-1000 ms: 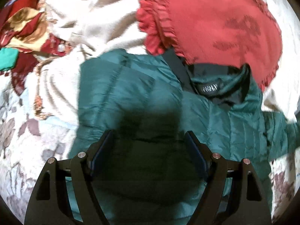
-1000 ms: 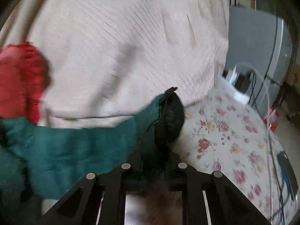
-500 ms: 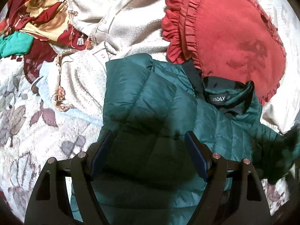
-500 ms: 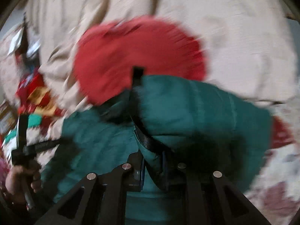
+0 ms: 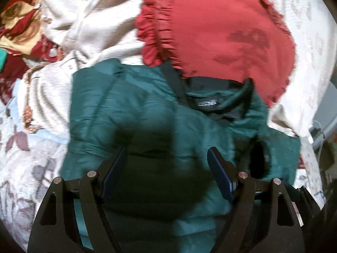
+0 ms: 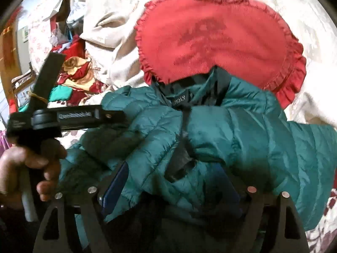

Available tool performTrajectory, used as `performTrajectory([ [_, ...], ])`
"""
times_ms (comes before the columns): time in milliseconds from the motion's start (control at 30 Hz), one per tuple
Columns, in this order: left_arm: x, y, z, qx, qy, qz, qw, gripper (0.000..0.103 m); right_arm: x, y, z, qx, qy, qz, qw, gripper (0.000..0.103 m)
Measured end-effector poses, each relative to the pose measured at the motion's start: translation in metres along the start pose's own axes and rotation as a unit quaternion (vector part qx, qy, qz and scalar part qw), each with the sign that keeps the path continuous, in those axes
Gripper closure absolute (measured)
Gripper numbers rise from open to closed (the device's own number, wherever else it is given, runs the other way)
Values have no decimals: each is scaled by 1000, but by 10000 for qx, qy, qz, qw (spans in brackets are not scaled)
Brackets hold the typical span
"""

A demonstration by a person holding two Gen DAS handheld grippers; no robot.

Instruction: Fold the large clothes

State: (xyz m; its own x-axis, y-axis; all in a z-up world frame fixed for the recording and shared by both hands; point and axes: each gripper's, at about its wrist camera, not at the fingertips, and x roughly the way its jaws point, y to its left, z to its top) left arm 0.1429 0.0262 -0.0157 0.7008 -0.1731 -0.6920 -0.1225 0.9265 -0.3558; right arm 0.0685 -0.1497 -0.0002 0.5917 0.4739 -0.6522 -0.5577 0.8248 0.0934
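Note:
A dark green quilted puffer jacket (image 5: 147,113) lies on the bed, collar and black label toward the red cushion. Its right sleeve (image 6: 210,130) is folded across the chest, black cuff (image 6: 181,166) near the middle. My left gripper (image 5: 167,154) is open and empty, hovering over the jacket's body. It also shows at the left of the right wrist view (image 6: 69,118), held by a hand. My right gripper (image 6: 172,181) is open just above the folded sleeve, holding nothing.
A red frilled heart-shaped cushion (image 5: 221,27) lies against the jacket's collar. Cream bedding (image 5: 94,25) is heaped behind and to the left. Red and gold patterned cloth (image 5: 19,21) lies at the far left. The floral bedsheet (image 5: 23,160) is underneath.
My right gripper carried the sleeve from the right across the jacket's chest, then opened and let it go. My left gripper stayed open over the jacket, shifting slightly.

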Motion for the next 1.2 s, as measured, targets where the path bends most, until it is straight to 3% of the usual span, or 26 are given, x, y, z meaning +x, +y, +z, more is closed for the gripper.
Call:
performTrajectory([
  [67, -2, -9, -2, 83, -24, -234, 9997, 24, -16, 0, 1, -38, 9, 24, 10000, 22],
  [200, 0, -37, -13, 366, 119, -1072, 9935, 24, -32, -16, -19, 110, 510, -458, 9976, 22],
  [367, 6, -82, -26, 1004, 191, -1886, 9767, 24, -11, -49, -69, 520, 1747, -843, 9796, 18],
  [467, 10, -105, -26, 1307, 141, -2210, 9664, 24, -12, -52, -77, 588, 1583, -886, 9816, 7],
  [533, 14, -117, -25, 1385, 67, -2352, 9620, 24, -12, -51, -79, 539, 1551, -938, 9820, 5],
  [633, 29, -121, -22, 1237, 142, -2407, 9626, 24, -9, -51, -80, 520, 1558, -992, 9814, 1],
  [667, 33, -118, -21, 1133, 208, -2421, 9634, 30, -8, -50, -81, 519, 1565, -1001, 9812, 1],
  [733, 42, -115, -20, 1021, 388, -2503, 9620, 58, -4, -50, -80, 515, 1569, -992, 9813, 0],
  [767, 44, -113, -20, 1041, 464, -2522, 9609, 82, -4, -50, -80, 514, 1570, -988, 9813, 0],
  [800, 45, -114, -21, 1077, 493, -2500, 9610, 93, -3, -50, -79, 513, 1570, -983, 9813, 0],
  [1000, 17, -100, -16, 957, 153, -2348, 9672, 95, 2, -55, -78, 528, 1535, -955, 9821, 0],
  [1200, -37, -32, 5, 474, -358, -1678, 9840, 95, 6, -58, -79, 550, 1574, -933, 9816, 0],
])
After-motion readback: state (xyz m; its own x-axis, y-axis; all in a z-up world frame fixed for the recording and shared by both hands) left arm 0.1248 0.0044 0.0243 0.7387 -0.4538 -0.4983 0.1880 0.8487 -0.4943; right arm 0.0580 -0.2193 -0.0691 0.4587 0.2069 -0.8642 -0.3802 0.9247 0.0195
